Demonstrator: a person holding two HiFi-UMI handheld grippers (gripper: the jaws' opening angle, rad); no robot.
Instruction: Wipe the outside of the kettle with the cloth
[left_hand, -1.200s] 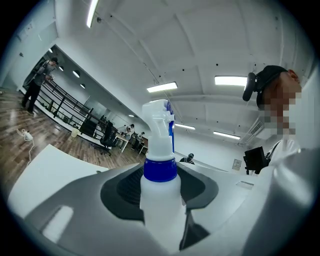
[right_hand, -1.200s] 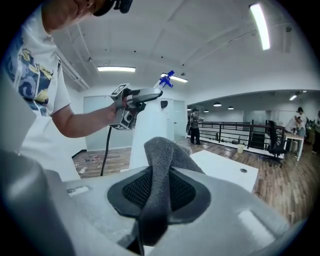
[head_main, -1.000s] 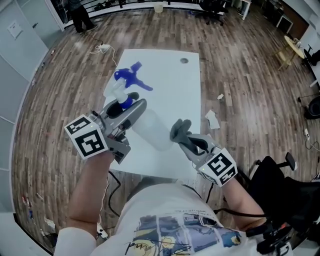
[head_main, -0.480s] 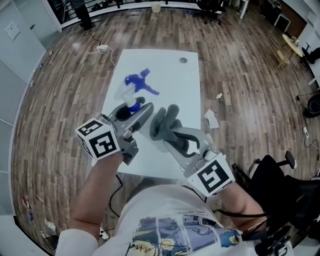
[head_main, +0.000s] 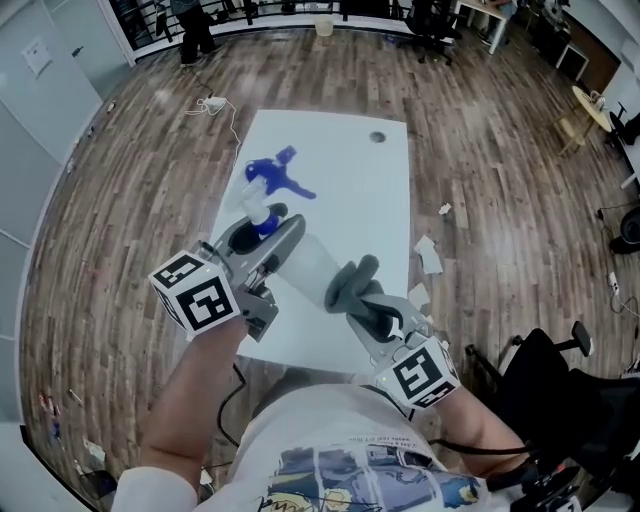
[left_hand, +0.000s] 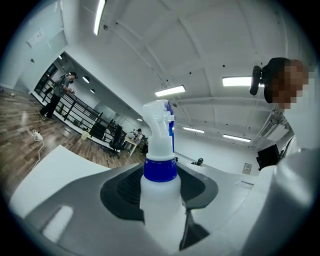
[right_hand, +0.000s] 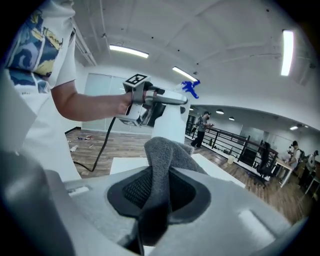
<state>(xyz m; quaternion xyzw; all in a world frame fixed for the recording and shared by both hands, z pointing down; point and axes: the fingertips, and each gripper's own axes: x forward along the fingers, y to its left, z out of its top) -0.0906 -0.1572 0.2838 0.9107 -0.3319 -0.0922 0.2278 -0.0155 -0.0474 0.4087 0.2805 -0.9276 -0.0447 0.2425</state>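
The left claw (head_main: 262, 226) is clamped round the neck of a white spray bottle (head_main: 308, 262), holding it level above the white surface (head_main: 350, 170). The right claw (head_main: 370, 308) pinches a grey cloth (head_main: 350, 284), bunched at about 4 o'clock from the bottle's base, just beside it; contact cannot be told.

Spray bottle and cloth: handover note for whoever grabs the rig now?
Left gripper: shut on the spray bottle, held above the white table.
Right gripper: shut on the grey cloth, which is close by the bottle's body; contact unclear.
No kettle in view.
Done: both things picked up.
To do: wipe the bottle's outside; how much is already wiped can't be told.
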